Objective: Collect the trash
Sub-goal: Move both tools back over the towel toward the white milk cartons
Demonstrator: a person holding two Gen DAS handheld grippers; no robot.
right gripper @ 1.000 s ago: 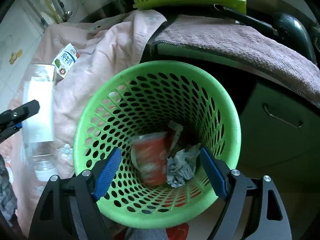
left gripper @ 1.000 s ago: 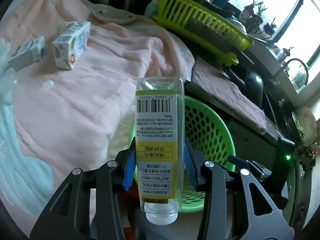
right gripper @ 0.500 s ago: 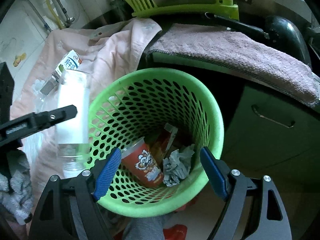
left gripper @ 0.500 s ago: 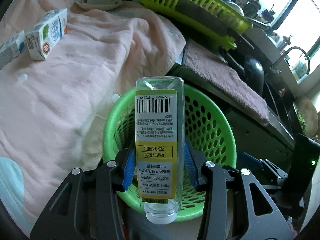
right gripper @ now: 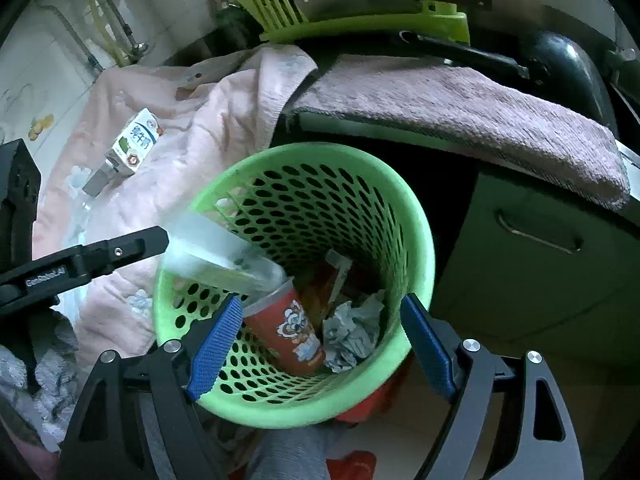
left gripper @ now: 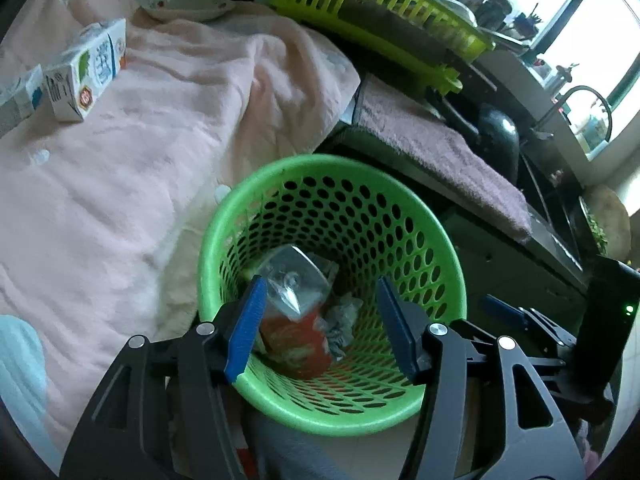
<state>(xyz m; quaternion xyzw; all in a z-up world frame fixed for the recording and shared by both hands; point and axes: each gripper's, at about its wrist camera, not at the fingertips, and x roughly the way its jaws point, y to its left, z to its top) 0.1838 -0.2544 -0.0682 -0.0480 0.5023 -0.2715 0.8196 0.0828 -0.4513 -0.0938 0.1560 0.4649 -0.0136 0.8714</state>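
A green perforated basket [left gripper: 448, 256] [right gripper: 420, 240] stands on the floor beside the counter. My left gripper [left gripper: 320, 324] is open above its near rim. The clear plastic bottle [left gripper: 292, 280] [right gripper: 224, 256] is free of the fingers and blurred, dropping into the basket onto a red cup [right gripper: 292, 332] and crumpled paper [right gripper: 352, 332]. My right gripper [right gripper: 320, 340] is open and empty over the basket's near rim. Two milk cartons [left gripper: 84, 72] [right gripper: 132, 148] lie on the pink blanket [left gripper: 140, 160].
A purple towel [left gripper: 440, 152] covers the counter behind the basket. A yellow-green dish rack [left gripper: 380, 12] stands further back, with a black pan [left gripper: 496, 136], a small dish [left gripper: 184, 4] and a tap [left gripper: 588, 100]. A cabinet door with handle [right gripper: 536, 232] is to the right.
My left gripper moved over the basket, opened and let go of the bottle, which now falls into the basket. The right gripper stayed open above the basket.
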